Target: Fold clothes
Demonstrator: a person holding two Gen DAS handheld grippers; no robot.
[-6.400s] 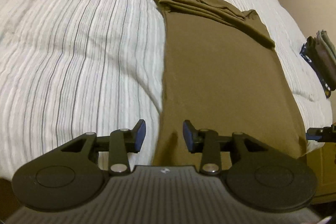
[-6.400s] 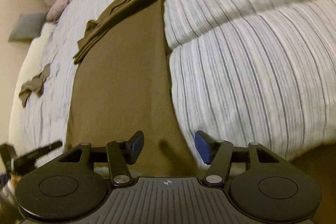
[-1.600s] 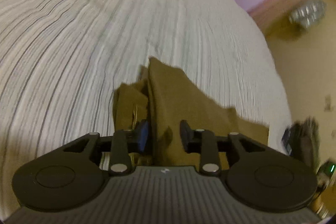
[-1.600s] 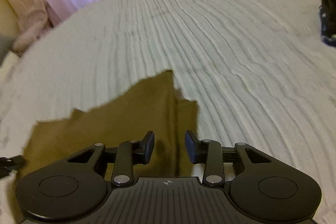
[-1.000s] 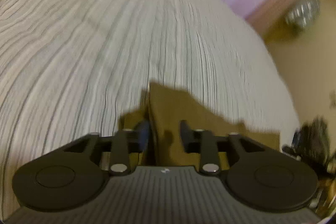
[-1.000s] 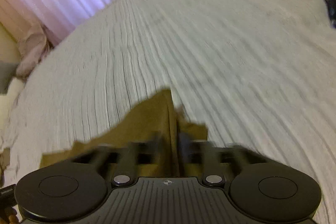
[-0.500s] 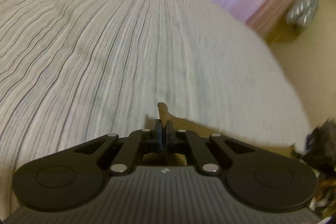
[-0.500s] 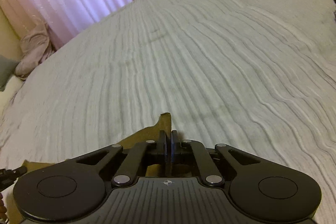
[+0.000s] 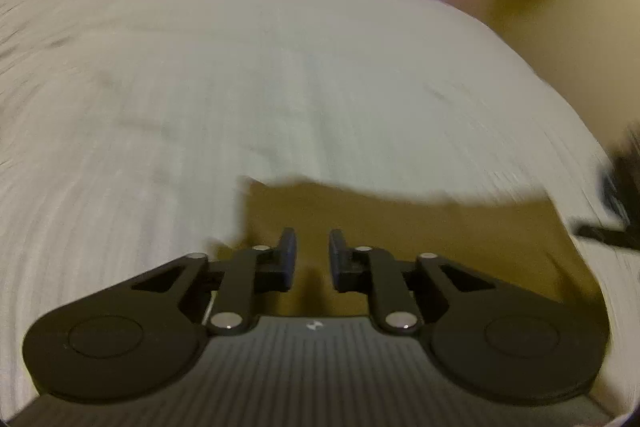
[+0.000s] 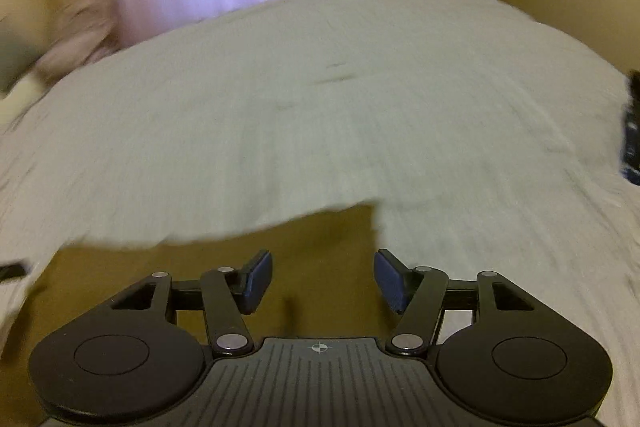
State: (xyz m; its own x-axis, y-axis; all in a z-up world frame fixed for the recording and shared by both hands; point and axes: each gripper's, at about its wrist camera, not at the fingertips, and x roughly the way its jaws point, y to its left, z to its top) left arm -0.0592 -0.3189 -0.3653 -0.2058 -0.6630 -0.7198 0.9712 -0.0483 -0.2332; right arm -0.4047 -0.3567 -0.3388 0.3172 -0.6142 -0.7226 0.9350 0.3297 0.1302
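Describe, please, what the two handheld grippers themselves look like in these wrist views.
Both are matte black plastic. The left gripper has a ribbed dark-grey base with a small white logo, round discs at either side, silver pivot pins on its linkage arms, and dark pads. The right gripper matches it, but its fingers carry blue pads and its mark is a white crosshair. No cables or sleeves show.
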